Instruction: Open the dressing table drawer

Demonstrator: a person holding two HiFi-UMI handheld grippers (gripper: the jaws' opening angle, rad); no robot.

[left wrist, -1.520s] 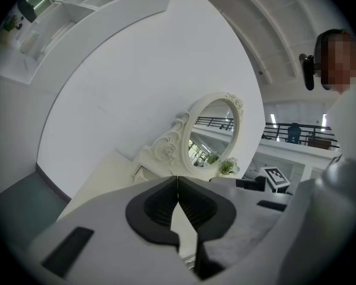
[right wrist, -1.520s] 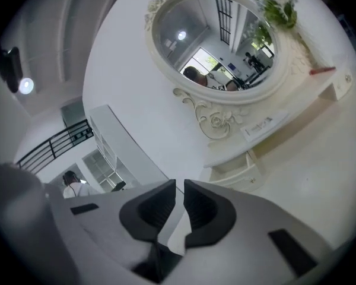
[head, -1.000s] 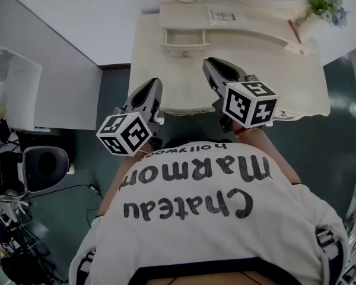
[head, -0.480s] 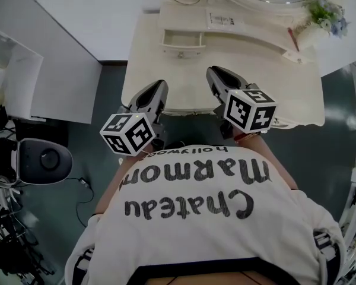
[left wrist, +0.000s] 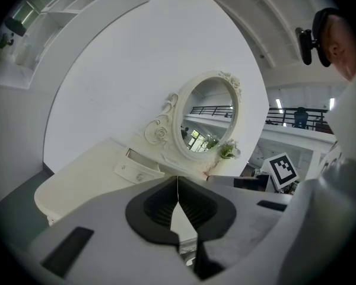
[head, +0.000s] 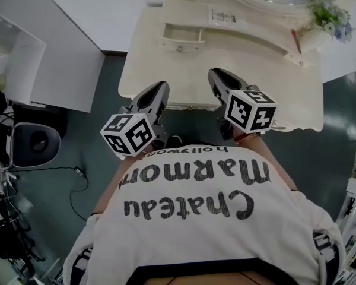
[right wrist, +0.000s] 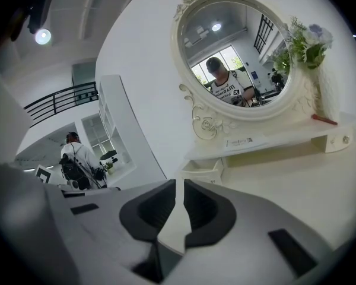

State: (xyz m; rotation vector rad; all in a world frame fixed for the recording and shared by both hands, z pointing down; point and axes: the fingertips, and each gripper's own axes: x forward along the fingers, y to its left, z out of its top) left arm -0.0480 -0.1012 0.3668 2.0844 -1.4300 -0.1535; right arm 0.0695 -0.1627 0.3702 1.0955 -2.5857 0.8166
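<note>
The cream dressing table (head: 267, 82) stands in front of me. Its small upper drawer (head: 181, 37) is pulled out at the left end of the raised shelf, and also shows as drawer (left wrist: 133, 168) and drawer (right wrist: 203, 171). My left gripper (head: 160, 89) hovers over the table's front edge with its jaws closed together and nothing in them; in its own view the left gripper (left wrist: 178, 186) points at the drawer. My right gripper (head: 215, 75) hangs over the tabletop, and the right gripper (right wrist: 179, 189) shows a narrow gap between its jaws, holding nothing. Both are well short of the drawer.
An oval mirror (right wrist: 240, 52) rises behind the shelf. A flower vase (head: 327, 16) and a red stick (head: 295, 37) sit at the back right. A white cabinet (head: 47, 58) stands to the left, and a round device (head: 35, 141) and cables lie on the floor.
Both grippers sit slightly lower in the head view, a little farther back from the drawer. The drawer stays pulled out throughout.
</note>
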